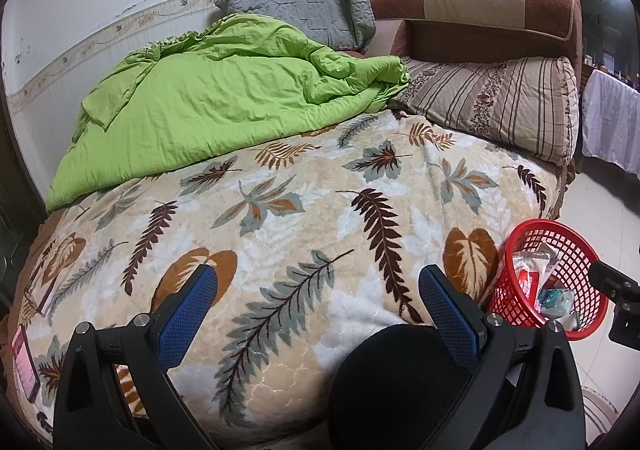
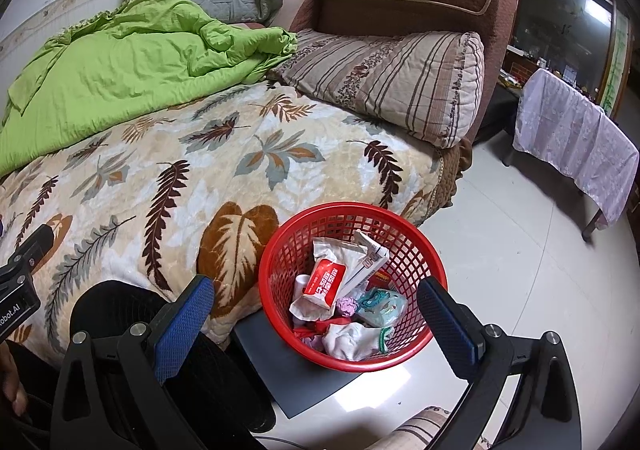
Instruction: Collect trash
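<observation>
Left tongs (image 1: 318,292) and right tongs (image 2: 316,304), both spread wide and empty. Red basket (image 2: 280,246) of trash (image 2: 348,290) stands on the floor, right of the leaf-patterned bed (image 1: 280,217), touching its near corner.

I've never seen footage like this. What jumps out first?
The red basket full of wrappers and tissues, standing on the floor beside the bed. Next, the bright green quilt bunched at the far side of the leaf-patterned blanket. Both hand-held grippers are open and hold nothing.
</observation>
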`<state>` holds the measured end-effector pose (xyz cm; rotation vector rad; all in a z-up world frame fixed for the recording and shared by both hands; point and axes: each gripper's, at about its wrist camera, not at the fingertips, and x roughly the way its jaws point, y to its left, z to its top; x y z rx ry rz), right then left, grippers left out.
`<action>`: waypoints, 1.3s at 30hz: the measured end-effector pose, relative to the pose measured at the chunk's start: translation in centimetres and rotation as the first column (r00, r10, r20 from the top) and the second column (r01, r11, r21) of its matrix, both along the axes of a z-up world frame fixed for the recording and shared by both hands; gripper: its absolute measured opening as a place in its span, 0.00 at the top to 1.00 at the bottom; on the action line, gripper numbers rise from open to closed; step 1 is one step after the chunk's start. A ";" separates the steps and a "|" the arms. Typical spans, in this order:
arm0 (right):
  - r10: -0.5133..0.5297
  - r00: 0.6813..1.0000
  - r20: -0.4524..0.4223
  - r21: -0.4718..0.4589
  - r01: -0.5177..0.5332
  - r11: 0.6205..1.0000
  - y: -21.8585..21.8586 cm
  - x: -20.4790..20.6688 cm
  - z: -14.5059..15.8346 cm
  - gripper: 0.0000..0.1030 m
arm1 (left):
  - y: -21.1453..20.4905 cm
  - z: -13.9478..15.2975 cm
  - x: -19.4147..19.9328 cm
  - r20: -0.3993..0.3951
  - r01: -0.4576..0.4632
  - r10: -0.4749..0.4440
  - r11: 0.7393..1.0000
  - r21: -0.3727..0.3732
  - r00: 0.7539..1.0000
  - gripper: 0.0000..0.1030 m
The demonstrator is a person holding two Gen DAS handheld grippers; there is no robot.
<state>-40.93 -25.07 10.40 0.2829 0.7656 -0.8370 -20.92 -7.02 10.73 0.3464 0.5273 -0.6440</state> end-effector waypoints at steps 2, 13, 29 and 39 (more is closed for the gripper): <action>0.003 1.000 -0.002 -0.004 -0.003 1.000 0.1 0.1 -0.1 0.01 | 0.1 0.0 0.1 0.000 0.000 0.000 1.000 0.000 1.000 0.03; 0.012 1.000 -0.005 -0.012 -0.012 1.000 0.1 0.2 -0.2 0.01 | 0.2 0.0 0.3 -0.002 0.000 0.000 1.000 -0.002 1.000 0.03; 0.064 0.998 -0.025 -0.008 -0.064 0.998 -0.1 1.7 -0.4 0.01 | -0.2 -0.4 0.2 -0.023 -0.029 0.029 1.000 -0.006 0.999 0.03; 0.275 0.960 -0.054 0.060 -0.272 0.960 0.1 13.6 -0.8 0.01 | 4.2 -2.5 7.9 -0.158 -0.328 0.331 0.944 0.040 0.930 0.03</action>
